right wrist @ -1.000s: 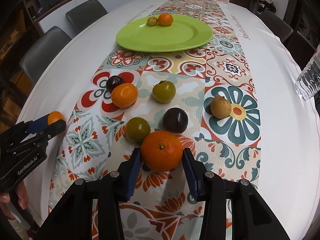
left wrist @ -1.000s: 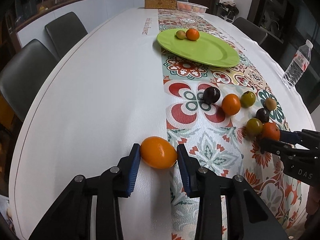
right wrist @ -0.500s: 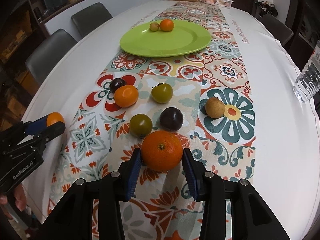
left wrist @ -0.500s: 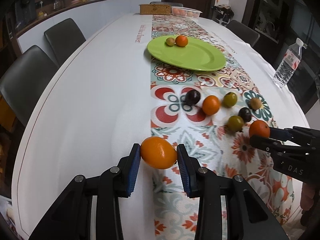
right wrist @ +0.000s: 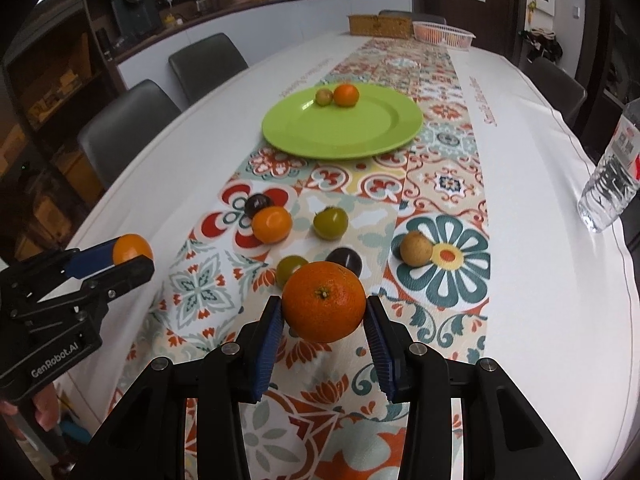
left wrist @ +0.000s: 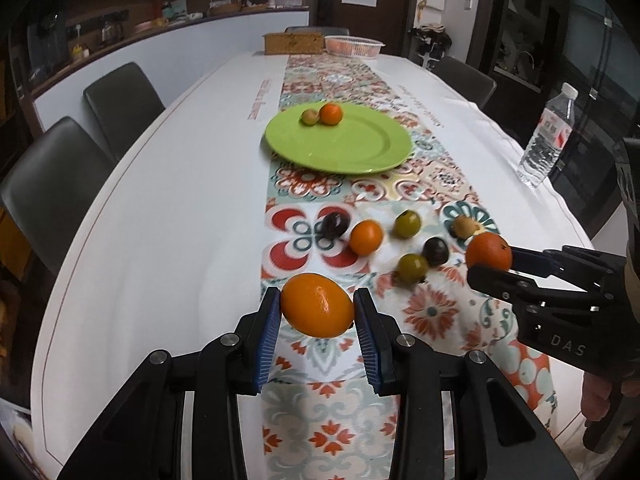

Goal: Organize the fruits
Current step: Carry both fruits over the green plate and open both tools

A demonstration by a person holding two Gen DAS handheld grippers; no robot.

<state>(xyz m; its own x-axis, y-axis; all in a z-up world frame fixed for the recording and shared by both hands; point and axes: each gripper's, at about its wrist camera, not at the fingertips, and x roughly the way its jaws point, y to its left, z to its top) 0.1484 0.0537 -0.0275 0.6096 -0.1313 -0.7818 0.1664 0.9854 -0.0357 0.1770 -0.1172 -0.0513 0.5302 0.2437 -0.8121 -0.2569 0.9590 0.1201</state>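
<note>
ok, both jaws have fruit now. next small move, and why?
Probably carry both forward toward the green plate. The left gripper holds a smooth orange fruit and the right gripper a mandarin, both clear of the table runner; the plate has bare room.

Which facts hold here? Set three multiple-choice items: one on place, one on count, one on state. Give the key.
1. Where does the water bottle stand?
A. near the table's edge on the right gripper's side
B. on the plate
C. between the chairs

2. How many fruits lie on the green plate?
A. one
B. two
C. four

3. What state is the right gripper in?
A. open and empty
B. shut on the mandarin
C. shut on the bottle

Key:
A, the bottle stands on the white cloth at that side.
B, a greenish fruit and a small orange fruit sit there.
B, both pads press the mandarin.
</note>
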